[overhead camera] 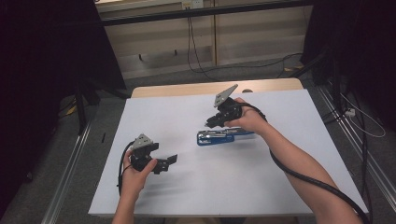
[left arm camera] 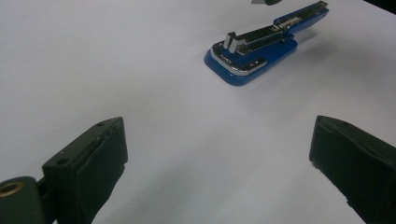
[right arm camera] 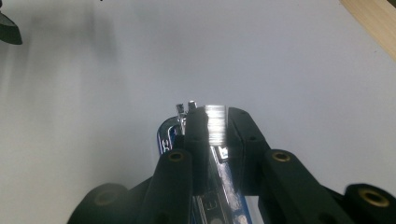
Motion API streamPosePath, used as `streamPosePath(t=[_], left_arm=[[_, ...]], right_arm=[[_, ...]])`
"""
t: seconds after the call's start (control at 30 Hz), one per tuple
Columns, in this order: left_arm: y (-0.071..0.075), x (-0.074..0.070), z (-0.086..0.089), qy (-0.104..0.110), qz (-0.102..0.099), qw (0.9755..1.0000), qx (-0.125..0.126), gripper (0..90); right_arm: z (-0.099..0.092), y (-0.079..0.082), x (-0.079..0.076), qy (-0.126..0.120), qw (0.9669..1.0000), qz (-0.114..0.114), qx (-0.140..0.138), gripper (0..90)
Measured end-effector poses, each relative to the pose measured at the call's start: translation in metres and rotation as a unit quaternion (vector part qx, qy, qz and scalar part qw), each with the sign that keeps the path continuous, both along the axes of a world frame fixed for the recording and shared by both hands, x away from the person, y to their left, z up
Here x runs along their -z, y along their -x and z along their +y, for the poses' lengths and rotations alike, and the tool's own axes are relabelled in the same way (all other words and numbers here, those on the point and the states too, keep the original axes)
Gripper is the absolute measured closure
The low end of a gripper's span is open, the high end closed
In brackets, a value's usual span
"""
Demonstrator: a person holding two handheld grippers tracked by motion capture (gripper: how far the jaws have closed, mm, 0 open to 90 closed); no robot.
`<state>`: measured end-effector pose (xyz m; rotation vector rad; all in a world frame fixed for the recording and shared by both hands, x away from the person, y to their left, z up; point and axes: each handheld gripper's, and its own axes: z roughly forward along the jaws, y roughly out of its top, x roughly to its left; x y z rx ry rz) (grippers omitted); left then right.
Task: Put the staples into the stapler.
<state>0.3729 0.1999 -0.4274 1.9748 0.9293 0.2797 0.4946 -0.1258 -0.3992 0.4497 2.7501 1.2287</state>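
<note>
A blue stapler (overhead camera: pixel 219 136) with its metal magazine (left arm camera: pixel 252 39) uncovered lies on the white tabletop (overhead camera: pixel 187 186), a little right of centre. My right gripper (overhead camera: pixel 208 123) hovers just over the stapler's left end, shut on a shiny strip of staples (right arm camera: pixel 215 122); beneath it run the magazine channel (right arm camera: pixel 226 182) and the blue body (right arm camera: pixel 164 140). My left gripper (overhead camera: pixel 167 164) is held low at the front left, wide open with nothing in it. Its fingers (left arm camera: pixel 95 156) frame bare table, with the stapler (left arm camera: pixel 252 56) ahead and to the right.
A wooden table edge (overhead camera: pixel 215 87) shows beyond the white board, also at the corner (right arm camera: pixel 373 23). Metal rails (overhead camera: pixel 70 163) flank the table. Cables (overhead camera: pixel 196 60) lie on the floor behind it. A dark jaw tip of the other gripper (right arm camera: pixel 8 32) sits at the upper left.
</note>
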Motion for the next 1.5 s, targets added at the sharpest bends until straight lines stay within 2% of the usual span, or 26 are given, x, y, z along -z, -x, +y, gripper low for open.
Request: streamPosePath(t=[0.33,0.4,0.63,0.93,1.07,1.5], left_arm=[[0.001,0.001,-0.002,-0.004,0.005,1.0000,0.003,4.5],[0.001,0.002,-0.002,-0.009,0.004,0.9999,0.004,4.5],[0.001,0.002,-0.002,-0.005,0.004,1.0000,0.002,4.5],[0.001,0.004,-0.004,-0.015,0.006,0.9999,0.004,4.5],[0.001,0.004,-0.004,-0.010,0.006,0.9999,0.000,4.5],[0.000,0.004,-0.002,-0.013,0.004,0.9999,-0.003,4.7]], right_arm=[[0.004,-0.001,0.001,0.004,0.9998,0.001,-0.022,79.0],[0.004,0.000,0.001,0.004,0.9998,0.002,-0.021,79.0],[0.002,0.000,0.004,0.003,0.9998,0.004,-0.020,79.0],[0.002,0.000,0.005,0.000,0.9998,0.003,-0.021,79.0],[0.001,-0.001,0.006,-0.001,0.9998,0.003,-0.021,79.0],[0.014,-0.004,0.006,-0.003,0.9995,-0.004,-0.031,79.1]])
